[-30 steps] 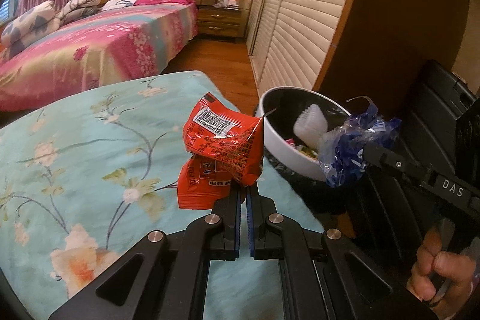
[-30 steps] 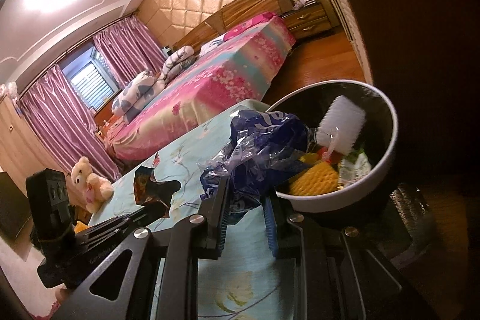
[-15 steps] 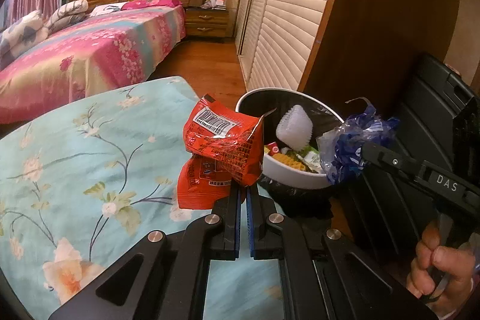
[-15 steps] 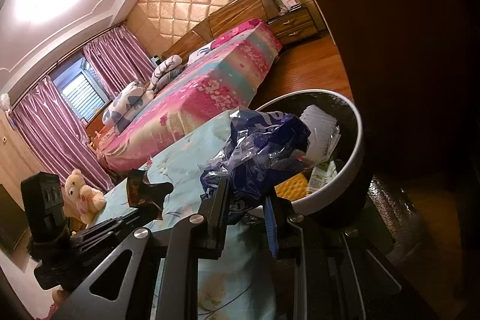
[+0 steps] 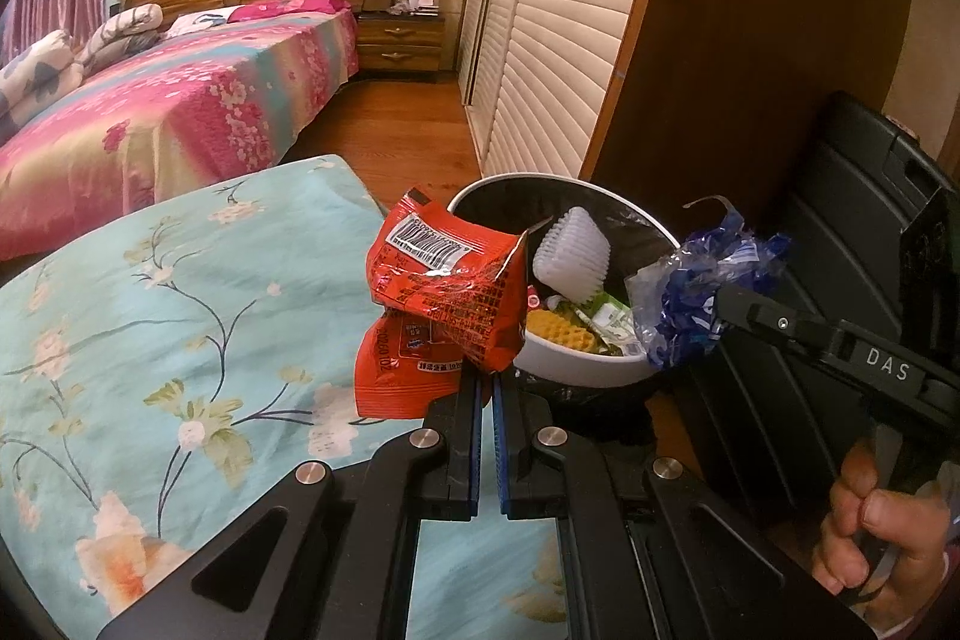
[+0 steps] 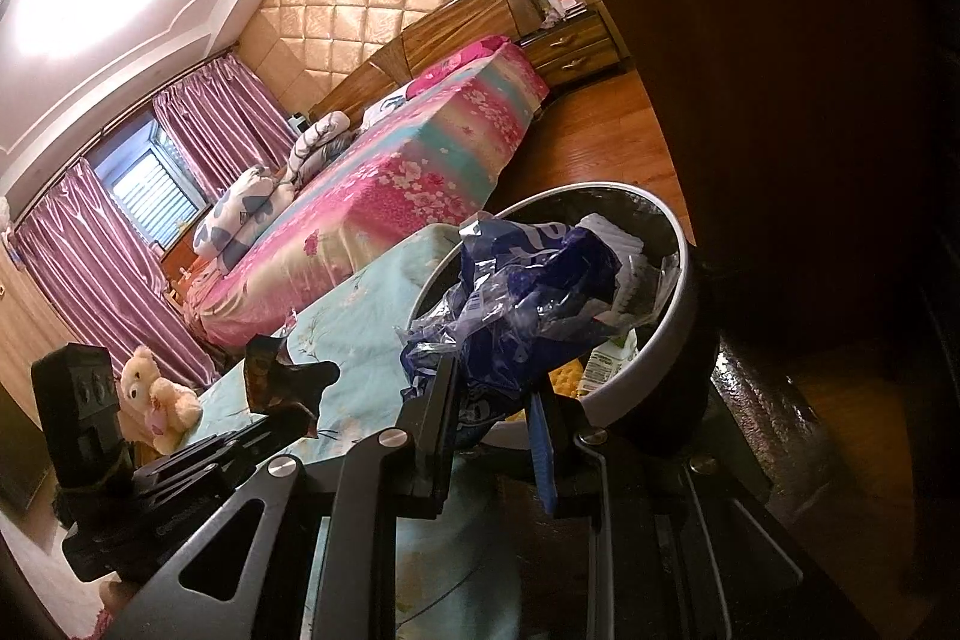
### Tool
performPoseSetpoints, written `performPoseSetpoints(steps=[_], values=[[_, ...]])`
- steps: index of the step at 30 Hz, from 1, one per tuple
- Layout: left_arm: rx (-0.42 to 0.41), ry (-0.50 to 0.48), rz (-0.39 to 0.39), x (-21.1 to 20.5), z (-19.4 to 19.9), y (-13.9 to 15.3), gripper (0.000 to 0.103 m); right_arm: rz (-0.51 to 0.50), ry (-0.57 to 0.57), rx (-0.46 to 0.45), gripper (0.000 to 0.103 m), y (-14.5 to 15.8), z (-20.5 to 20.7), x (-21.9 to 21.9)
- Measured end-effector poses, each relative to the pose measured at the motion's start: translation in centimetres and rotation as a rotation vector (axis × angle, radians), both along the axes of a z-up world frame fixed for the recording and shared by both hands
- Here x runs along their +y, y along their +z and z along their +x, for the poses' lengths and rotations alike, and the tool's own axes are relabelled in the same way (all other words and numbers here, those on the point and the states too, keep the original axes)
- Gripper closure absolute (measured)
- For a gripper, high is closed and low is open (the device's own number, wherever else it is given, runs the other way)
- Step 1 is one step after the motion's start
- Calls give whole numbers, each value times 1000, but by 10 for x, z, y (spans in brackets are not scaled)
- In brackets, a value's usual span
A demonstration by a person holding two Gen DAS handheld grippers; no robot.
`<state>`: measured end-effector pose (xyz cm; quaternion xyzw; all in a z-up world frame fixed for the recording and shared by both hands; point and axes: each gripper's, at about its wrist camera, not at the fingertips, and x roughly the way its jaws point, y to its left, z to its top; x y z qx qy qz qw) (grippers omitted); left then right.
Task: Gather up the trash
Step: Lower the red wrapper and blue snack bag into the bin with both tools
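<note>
Closer now to both tongs than a second ago: white bin (image 5: 576,376), grown from a far-side rim to a full open mouth just ahead, with both wrappers carried toward it. Red snack wrapper (image 5: 447,292) pinched at its lower edge in left gripper (image 5: 486,388), standing up above the fingertips, long axis leaning up and to the left, barcode end highest; bin mouth just ahead and to the right of those tips, wrapper's right edge already overlapping the near rim in this view. Blue crumpled wrapper (image 6: 522,292) clamped in right gripper (image 6: 492,400), jaws narrowed around the wad with blue pads showing either side, bulk bunched above and ahead of the tips; bin rim (image 6: 678,316) directly ahead and a little right, wrapper apparently hanging over the near rim. Probably the nearer of the two for a drop: right hand's load, needing only a short push forward before letting go; left needing a swing right. Inside already: white brush (image 5: 570,250), yellow waffle-like scrap (image 5: 558,334), green-white sachet. Below the left tongs: floral teal cover (image 5: 180,310).
</note>
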<state>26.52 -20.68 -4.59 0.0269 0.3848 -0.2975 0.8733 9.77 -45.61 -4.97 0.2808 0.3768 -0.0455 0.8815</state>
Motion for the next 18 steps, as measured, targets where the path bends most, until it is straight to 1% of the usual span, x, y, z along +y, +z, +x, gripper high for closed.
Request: performPoseSetpoints(steps=[18], values=[[-4, -28, 0, -13, 4, -1, 101, -12, -9, -4, 81, 3, -2, -5]])
